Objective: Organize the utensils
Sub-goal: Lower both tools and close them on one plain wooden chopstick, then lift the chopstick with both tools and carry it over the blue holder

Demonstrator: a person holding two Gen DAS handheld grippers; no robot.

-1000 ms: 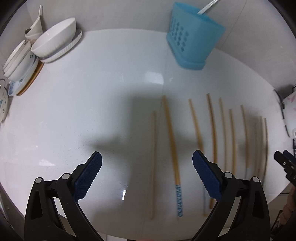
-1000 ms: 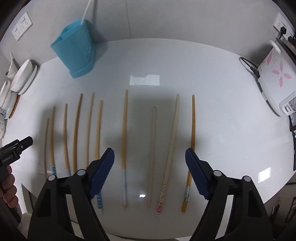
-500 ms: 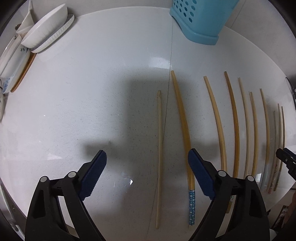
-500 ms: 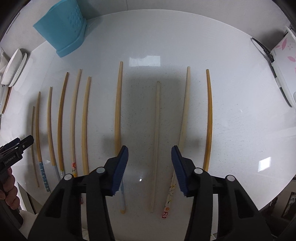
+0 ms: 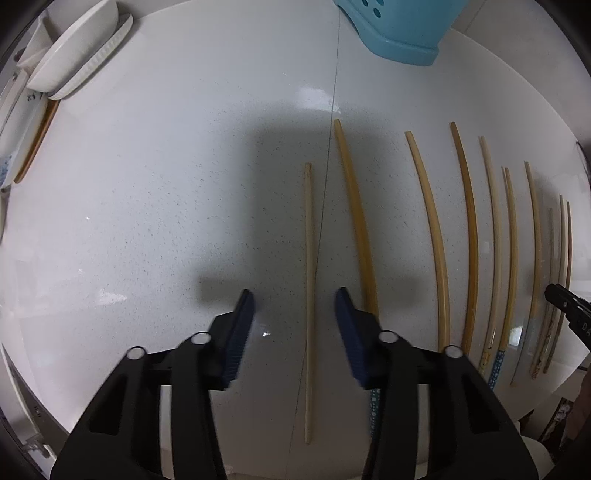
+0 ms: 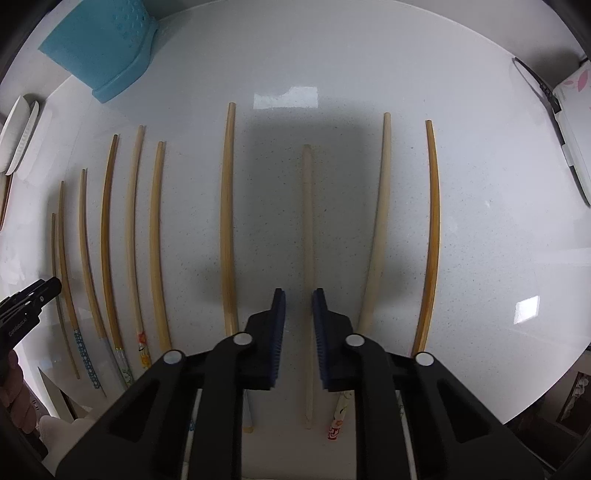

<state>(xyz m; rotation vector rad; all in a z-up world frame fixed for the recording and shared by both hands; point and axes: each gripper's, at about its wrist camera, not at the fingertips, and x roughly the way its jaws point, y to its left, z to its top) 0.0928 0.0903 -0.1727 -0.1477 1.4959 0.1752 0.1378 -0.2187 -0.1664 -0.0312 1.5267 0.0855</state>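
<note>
Several chopsticks lie side by side on the white counter. In the left wrist view my left gripper [image 5: 294,302] is open, its jaws straddling a pale plain chopstick [image 5: 308,258] just above the counter; a darker chopstick [image 5: 356,214] lies right of it. In the right wrist view my right gripper [image 6: 298,299] is open with a narrow gap, straddling another pale chopstick [image 6: 308,236]. A blue perforated utensil holder [image 5: 399,33] stands at the back; it also shows in the right wrist view [image 6: 103,44].
White bowls and plates [image 5: 70,59] stack at the back left. A white appliance with a pink flower print [image 6: 576,96] and its cable sit at the right edge. The other gripper's tip shows in each view [image 5: 569,306] [image 6: 29,299].
Both grippers have moved lower and forward over the chopsticks. Both have narrowed their jaws, the right more than the left, each around a pale chopstick.
</note>
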